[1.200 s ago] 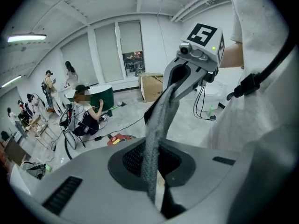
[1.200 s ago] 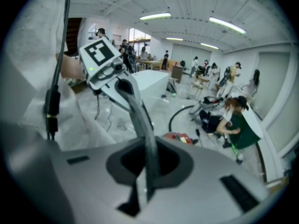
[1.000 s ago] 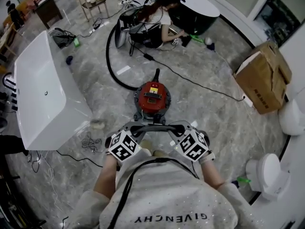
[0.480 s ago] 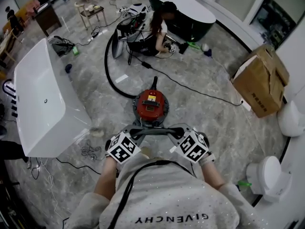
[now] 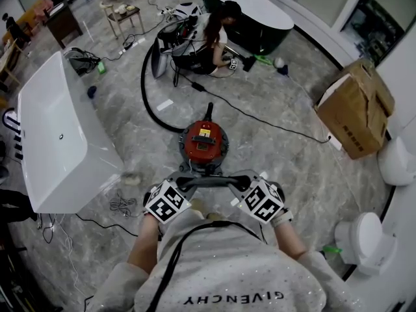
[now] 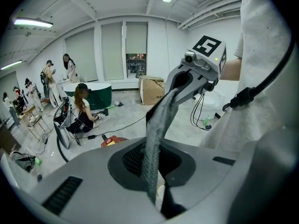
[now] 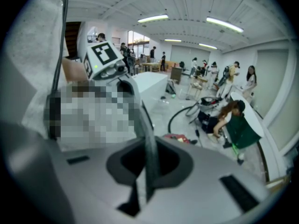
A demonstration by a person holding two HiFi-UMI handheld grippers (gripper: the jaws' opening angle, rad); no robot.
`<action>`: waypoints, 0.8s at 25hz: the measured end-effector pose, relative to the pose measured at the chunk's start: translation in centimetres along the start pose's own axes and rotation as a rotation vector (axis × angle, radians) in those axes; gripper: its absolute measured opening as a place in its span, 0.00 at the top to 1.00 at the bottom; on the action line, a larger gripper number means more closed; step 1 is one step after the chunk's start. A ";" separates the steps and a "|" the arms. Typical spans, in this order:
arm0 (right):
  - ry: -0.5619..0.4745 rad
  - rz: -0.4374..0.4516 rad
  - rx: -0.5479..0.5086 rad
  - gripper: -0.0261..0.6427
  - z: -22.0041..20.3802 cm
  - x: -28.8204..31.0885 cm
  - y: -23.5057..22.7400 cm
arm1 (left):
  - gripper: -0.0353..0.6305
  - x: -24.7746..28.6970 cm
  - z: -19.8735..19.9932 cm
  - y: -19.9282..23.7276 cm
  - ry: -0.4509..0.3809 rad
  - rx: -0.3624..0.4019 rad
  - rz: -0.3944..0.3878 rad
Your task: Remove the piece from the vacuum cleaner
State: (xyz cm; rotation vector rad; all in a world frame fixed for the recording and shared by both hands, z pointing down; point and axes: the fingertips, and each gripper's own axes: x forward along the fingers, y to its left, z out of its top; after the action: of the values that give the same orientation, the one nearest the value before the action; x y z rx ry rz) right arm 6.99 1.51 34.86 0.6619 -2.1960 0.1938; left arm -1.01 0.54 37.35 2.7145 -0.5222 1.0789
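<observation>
A round red vacuum cleaner (image 5: pixel 204 142) stands on the marble floor in front of me, its black hose (image 5: pixel 148 99) curving away to the left. A dark grey curved strip-like piece (image 5: pixel 208 180) hangs level above the floor, close to my chest, clear of the vacuum. My left gripper (image 5: pixel 185 183) is shut on its left end and my right gripper (image 5: pixel 242 182) on its right end. In the left gripper view the textured piece (image 6: pixel 156 139) runs from the closed jaws up to the right gripper (image 6: pixel 174 91). The right gripper view shows the piece (image 7: pixel 148 143) reaching the left gripper (image 7: pixel 128 85).
A white bathtub (image 5: pixel 58 135) stands at the left, a cardboard box (image 5: pixel 357 109) at the right, white toilets (image 5: pixel 364 236) at the lower right. A person (image 5: pixel 211 38) sits on the floor beyond the vacuum by a dark tub (image 5: pixel 253 12). A cable (image 5: pixel 260 112) crosses the floor.
The head view has shifted slightly, so the vacuum sits a little higher in it. Both grippers keep the same hold on the grey piece.
</observation>
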 end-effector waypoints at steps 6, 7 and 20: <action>0.005 0.005 -0.006 0.92 -0.5 -0.4 -0.1 | 0.90 0.2 0.3 -0.3 0.013 -0.001 0.005; 0.005 0.006 -0.009 0.92 -0.5 -0.4 -0.1 | 0.90 0.2 0.3 -0.4 0.012 -0.001 0.003; 0.009 0.025 -0.021 0.92 -1.1 -0.3 0.5 | 0.90 0.4 -0.4 -1.2 0.030 -0.022 0.002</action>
State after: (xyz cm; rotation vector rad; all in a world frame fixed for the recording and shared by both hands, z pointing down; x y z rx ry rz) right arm 7.64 2.47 35.37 0.6213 -2.1953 0.1860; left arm -0.57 1.64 37.87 2.6755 -0.5288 1.1061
